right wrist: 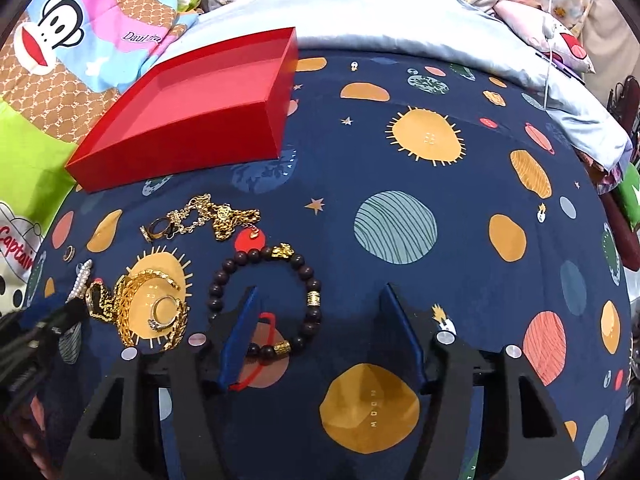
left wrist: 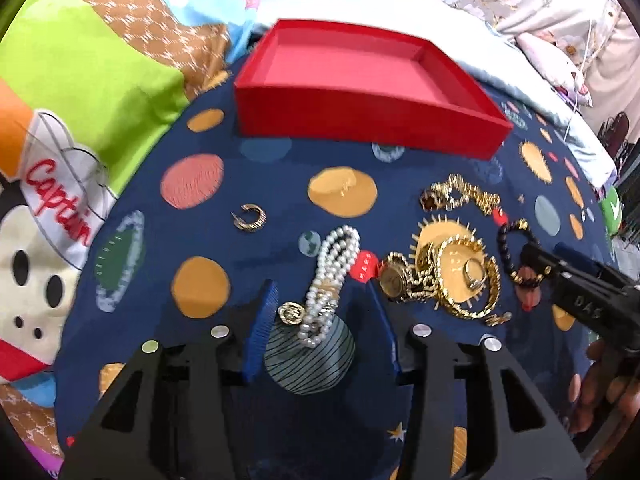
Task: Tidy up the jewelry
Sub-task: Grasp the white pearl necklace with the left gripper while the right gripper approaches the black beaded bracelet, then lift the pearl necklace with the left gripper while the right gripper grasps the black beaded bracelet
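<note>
The left gripper (left wrist: 322, 300) points down at the blue cloth (left wrist: 208, 248), and its blue fingers (left wrist: 262, 320) stand apart with the pearl bracelet (left wrist: 328, 280) lying between them, not squeezed. A small gold earring (left wrist: 291, 313) touches the near end of the pearls. Just right of the pearls lies a heap of gold chains (left wrist: 452, 280) with a ring (left wrist: 474, 274) on top. The right gripper (right wrist: 318, 308) also has its fingers (right wrist: 236, 340) wide apart over the dark bead bracelet (right wrist: 276, 300). One finger sits inside the bead loop and the other is outside it, so nothing is gripped. A red string (right wrist: 260, 360) lies at the near end of the beads. A little past the pearls, to the left, a gold hoop (left wrist: 250, 218) lies alone. Past the gold heap sits another tangle of gold chain (left wrist: 460, 194) with a dark ring. Farther still, beyond all the jewelry, the red box (left wrist: 360, 120) stands open on the cloth, and it has nothing inside. Behind the box are a pale blue blanket (left wrist: 400, 12) and a bright cartoon quilt (left wrist: 100, 60).
</note>
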A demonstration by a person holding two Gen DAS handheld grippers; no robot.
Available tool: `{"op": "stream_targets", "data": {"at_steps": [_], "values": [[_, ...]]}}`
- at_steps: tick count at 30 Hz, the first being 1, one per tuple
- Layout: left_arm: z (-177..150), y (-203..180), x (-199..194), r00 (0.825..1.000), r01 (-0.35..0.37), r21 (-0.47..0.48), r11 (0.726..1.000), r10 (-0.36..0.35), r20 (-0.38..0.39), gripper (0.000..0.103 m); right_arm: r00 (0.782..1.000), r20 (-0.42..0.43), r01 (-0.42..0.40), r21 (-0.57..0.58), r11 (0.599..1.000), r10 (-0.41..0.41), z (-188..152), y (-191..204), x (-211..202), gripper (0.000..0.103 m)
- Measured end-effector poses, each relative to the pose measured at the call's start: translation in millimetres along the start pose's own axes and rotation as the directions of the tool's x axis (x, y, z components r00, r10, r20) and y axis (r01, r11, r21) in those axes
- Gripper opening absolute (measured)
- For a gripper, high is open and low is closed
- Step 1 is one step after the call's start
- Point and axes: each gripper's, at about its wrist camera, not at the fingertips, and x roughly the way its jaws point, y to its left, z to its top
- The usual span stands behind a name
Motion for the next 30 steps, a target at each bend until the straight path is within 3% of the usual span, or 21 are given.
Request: {"op": "stream_targets", "data": {"at_steps": [2, 5, 7, 9, 15, 30], "values": [[-0.9, -5.8, 1.4, 0.999, -0.029, 0.035, 0.999, 0.028, 0.022, 0.035, 1.0, 0.003, 0.003, -0.008, 1.0, -0.003, -0.6, 2.3, -0.2, 0.059], [0.8, -9.6, 2.4, 1.0, -0.023, 0.056, 0.998, 0.022, 0.023, 0.015, 1.0, 0.018, 0.017, -0.03, 0.999, -0.017, -0.7, 5.9, -0.7, 0.038], [1.7, -10.4, 2.0, 1.0, -0.004, 0.057, 0.998, 0.003, 0.014, 0.014, 1.0, 0.024, 0.003, -0.039, 0.999, -0.002, 0.2, 7.5, -0.8, 0.018], [1.4, -10.5, 0.0, 1.0, 0.01, 0.054, 0.998, -0.011, 0.011, 0.014, 1.0, 0.022, -0.01, -0.04, 0.999, 0.011, 1.1, 7.3, -0.5, 0.007], [1.6, -8.5, -17.9, 0.999, 0.036, 0.028, 0.999, -0.037, 0.03, 0.014, 0.998, 0.017, -0.057, -0.017, 0.998, 0.058, 0.1, 2.7, -8.3, 0.007], [24.9, -9.3, -86.2, 0.984, 0.09, 0.016, 0.996, -0.091, 0.151, 0.014, 0.969, 0.194, -0.144, -0.056, 0.988, 0.152, 21.3, 13.4, -100.6, 0.007]]}}
